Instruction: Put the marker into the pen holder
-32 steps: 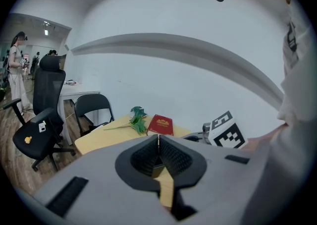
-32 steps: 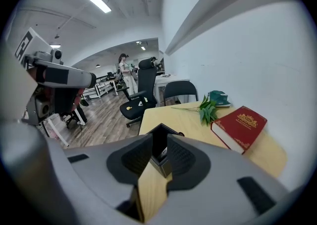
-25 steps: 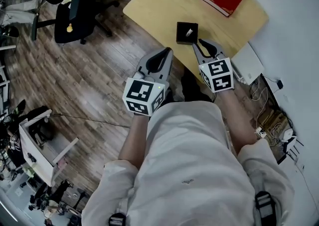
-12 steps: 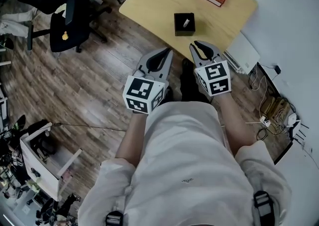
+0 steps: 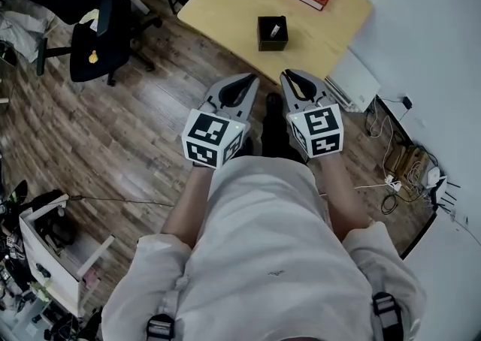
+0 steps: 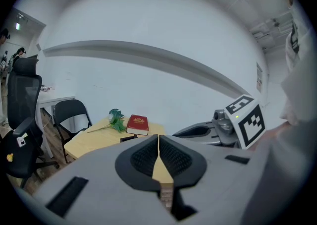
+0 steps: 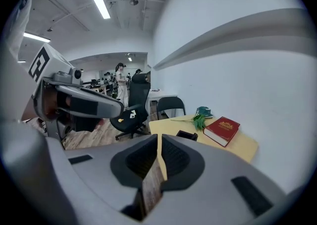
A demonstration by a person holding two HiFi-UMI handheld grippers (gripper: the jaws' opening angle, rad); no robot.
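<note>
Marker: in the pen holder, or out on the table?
In. The head view shows the marker standing inside the black pen holder on the table.

You've got both grippers held out in front of your chest, side by side and near each other, pointing forward and tipped a bit down. Your left gripper (image 5: 250,77) has its jaws pressed together, nothing in them. Your right gripper (image 5: 290,74) has just been closing its jaws, tips pretty much meeting, nothing between them either. Your left forearm (image 5: 197,195) and right forearm (image 5: 340,191) run back to bent elbows.
</note>
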